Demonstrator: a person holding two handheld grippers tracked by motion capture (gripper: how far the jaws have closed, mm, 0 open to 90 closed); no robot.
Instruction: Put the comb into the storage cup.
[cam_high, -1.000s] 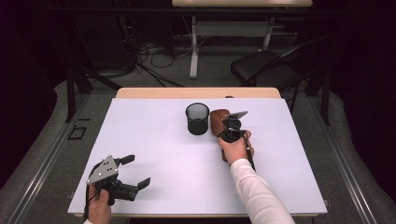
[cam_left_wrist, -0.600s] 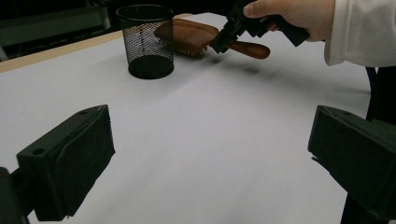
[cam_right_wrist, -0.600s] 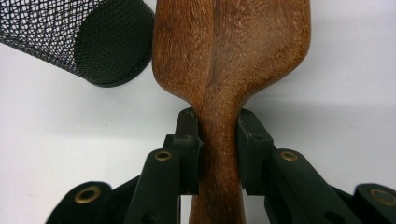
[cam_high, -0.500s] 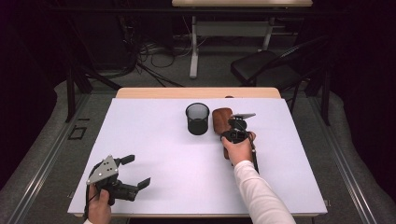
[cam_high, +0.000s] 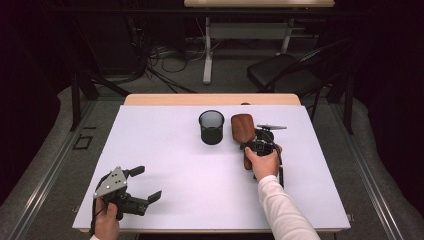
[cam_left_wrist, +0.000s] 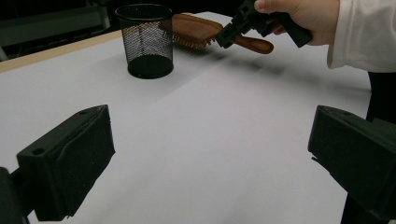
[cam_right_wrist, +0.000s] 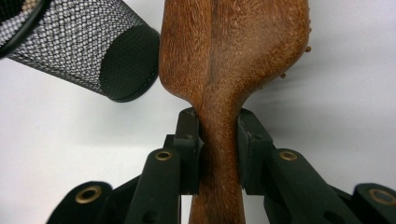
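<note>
A wooden hairbrush (cam_high: 242, 129) lies just right of a black mesh cup (cam_high: 211, 127) on the white table. My right gripper (cam_high: 256, 141) is shut on the brush's handle. In the right gripper view the jaws clamp the handle of the hairbrush (cam_right_wrist: 219, 144) on both sides, with the mesh cup (cam_right_wrist: 88, 51) at the upper left. My left gripper (cam_high: 145, 183) rests near the table's front left corner, held by a hand, open and empty. From the left gripper view, the mesh cup (cam_left_wrist: 144, 39), the hairbrush (cam_left_wrist: 201, 31) and the right gripper (cam_left_wrist: 231, 30) show farther off.
The white table top (cam_high: 165, 160) spans the middle of the scene, with a wooden edge (cam_high: 210, 100) at the back. A dark chair (cam_high: 285, 72) and desk legs with cables stand on the floor beyond.
My right gripper has drawn the hairbrush a little to the right and toward the person, away from the cup. The left gripper has stayed where it was.
</note>
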